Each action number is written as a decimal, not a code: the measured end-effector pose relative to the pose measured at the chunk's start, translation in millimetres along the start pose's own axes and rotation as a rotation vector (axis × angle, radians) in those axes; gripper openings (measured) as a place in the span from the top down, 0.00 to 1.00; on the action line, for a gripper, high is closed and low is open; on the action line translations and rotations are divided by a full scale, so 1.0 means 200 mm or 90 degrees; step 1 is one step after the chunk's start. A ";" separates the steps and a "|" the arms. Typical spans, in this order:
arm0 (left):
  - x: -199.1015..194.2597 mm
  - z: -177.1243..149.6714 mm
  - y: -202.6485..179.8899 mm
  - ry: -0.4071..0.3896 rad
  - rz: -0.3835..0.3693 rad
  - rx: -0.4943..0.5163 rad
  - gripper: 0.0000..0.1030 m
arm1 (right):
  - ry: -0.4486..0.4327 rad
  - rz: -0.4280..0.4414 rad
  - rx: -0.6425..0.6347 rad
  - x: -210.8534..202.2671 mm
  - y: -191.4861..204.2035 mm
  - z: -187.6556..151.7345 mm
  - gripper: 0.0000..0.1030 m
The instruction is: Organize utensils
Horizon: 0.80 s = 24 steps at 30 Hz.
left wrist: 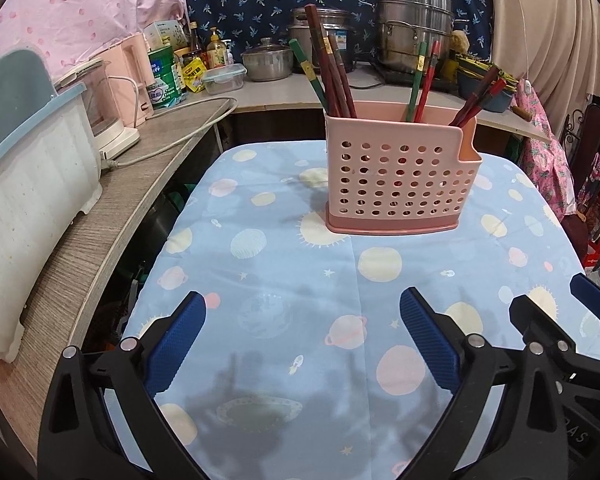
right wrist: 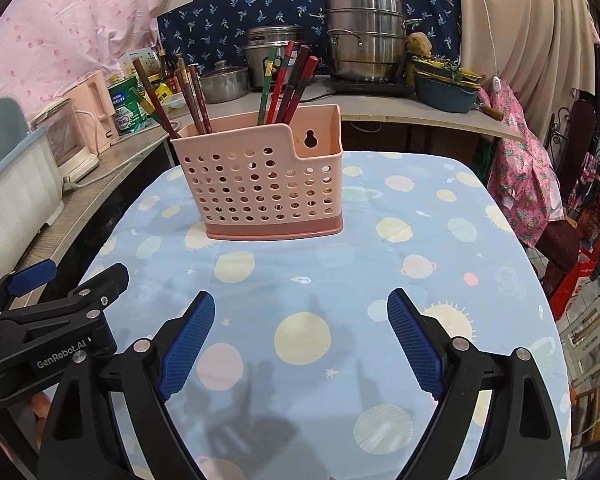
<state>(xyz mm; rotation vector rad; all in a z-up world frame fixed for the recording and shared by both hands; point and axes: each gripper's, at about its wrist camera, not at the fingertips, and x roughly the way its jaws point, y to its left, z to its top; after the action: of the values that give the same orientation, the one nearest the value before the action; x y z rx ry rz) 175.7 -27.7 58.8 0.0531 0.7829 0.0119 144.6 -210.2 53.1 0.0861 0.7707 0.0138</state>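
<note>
A pink perforated utensil holder [left wrist: 400,172] [right wrist: 260,184] stands upright on the table's blue planet-print cloth [left wrist: 284,264] [right wrist: 420,240]. Red, brown and green chopsticks [left wrist: 332,76] [right wrist: 288,80] stick up out of its compartments in separate bunches. My left gripper [left wrist: 303,300] is open over bare cloth, well short of the holder, with nothing between its blue pads. My right gripper [right wrist: 301,298] is open too, also empty and near the table's front. Each gripper shows at the edge of the other's view: the right gripper [left wrist: 556,300], the left gripper [right wrist: 76,274].
A wooden counter [left wrist: 112,208] curves along the left with a white dish rack [left wrist: 28,184], a blender, tins and a cable. Steel pots [left wrist: 414,36] [right wrist: 364,36] stand on the back shelf. Pink patterned cloth [right wrist: 528,184] and red furniture crowd the right side.
</note>
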 end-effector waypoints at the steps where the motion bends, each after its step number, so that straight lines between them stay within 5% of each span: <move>1: 0.00 0.00 0.00 0.000 0.000 0.000 0.09 | 0.000 0.000 0.000 0.00 0.00 0.00 0.18; 24: 0.03 0.00 -0.01 0.003 0.022 0.008 0.08 | 0.011 0.005 0.005 0.04 -0.02 -0.01 0.17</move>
<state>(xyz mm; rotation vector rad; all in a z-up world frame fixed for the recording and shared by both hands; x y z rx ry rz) 179.7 -28.8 55.4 0.0779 0.7870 0.0398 148.1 -212.7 45.4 0.0956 0.7880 0.0186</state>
